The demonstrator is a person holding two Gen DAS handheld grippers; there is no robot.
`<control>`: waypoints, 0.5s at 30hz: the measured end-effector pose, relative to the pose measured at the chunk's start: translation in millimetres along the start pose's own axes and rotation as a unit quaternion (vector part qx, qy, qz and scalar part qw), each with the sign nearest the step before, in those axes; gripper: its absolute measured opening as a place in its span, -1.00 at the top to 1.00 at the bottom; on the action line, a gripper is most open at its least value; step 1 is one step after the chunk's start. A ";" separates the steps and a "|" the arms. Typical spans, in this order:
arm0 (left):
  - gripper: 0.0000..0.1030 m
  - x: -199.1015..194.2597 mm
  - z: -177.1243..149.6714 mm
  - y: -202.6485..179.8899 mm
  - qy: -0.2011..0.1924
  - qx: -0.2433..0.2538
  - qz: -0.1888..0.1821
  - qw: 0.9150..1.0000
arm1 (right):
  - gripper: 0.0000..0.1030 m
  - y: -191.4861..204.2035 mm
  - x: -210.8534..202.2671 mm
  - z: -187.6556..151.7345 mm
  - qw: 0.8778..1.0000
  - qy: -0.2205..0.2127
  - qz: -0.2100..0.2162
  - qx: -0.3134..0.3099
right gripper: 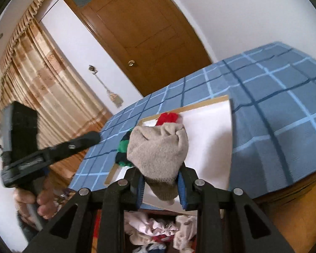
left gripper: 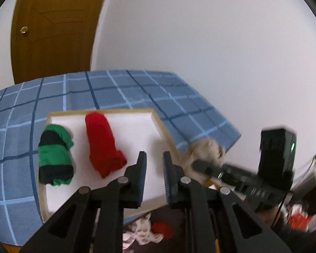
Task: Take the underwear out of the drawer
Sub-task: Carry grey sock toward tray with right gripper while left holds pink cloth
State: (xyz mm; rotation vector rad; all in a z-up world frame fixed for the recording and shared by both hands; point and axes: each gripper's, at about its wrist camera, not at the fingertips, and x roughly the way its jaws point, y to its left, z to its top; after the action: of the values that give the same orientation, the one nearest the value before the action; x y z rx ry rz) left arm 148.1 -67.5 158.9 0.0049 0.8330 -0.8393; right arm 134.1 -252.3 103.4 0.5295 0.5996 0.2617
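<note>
Rolls are lying 2 in the tray (left gripper: 155, 124): a green roll (left gripper: 54, 154) by its left edge and a red roll (left gripper: 104, 143) mid-tray, leaving the right half white and bare. The right gripper (right gripper: 161, 187) is clenching 1 beige roll (right gripper: 158, 151) above the tray's near edge. The left gripper (left gripper: 154, 177) is hanging released, gripping nothing. The drawer (right gripper: 158, 232) below is holding loose clothes.

Matt knitted beige underwear (right gripper: 158, 154); smooth red cloth roll (left gripper: 103, 143); white tray (left gripper: 137, 126) with pale wooden rim; checked blue cotton bedsheet (left gripper: 115, 88); glossy varnished wooden door (right gripper: 141, 31).
</note>
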 end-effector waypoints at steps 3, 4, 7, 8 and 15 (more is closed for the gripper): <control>0.73 -4.2 -35.6 6.8 0.032 0.020 0.000 0.999 | 0.45 0.9 -2.3 -7.7 1.000 0.001 0.001 -0.012; 0.69 -4.9 -51.0 10.3 0.047 0.026 0.003 0.999 | 0.45 0.3 -2.5 -10.4 1.000 0.004 0.006 -0.012; 0.56 1.7 -98.0 22.4 0.101 0.056 0.035 0.993 | 0.45 2.1 -2.9 -18.3 1.000 0.012 0.020 -0.011; 0.56 6.8 -112.7 26.3 0.120 0.066 0.047 0.989 | 0.45 4.1 -2.5 -20.9 0.999 0.017 0.025 -0.015; -0.26 53.8 -163.4 38.0 0.166 0.114 0.061 0.978 | 0.45 12.6 3.9 -32.4 0.999 0.033 0.038 -0.009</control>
State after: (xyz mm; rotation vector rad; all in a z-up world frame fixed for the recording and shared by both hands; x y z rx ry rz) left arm 87.4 -25.3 -0.9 0.4046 1.0329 -0.8262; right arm 116.9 -227.4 85.8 0.5292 0.6412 0.3566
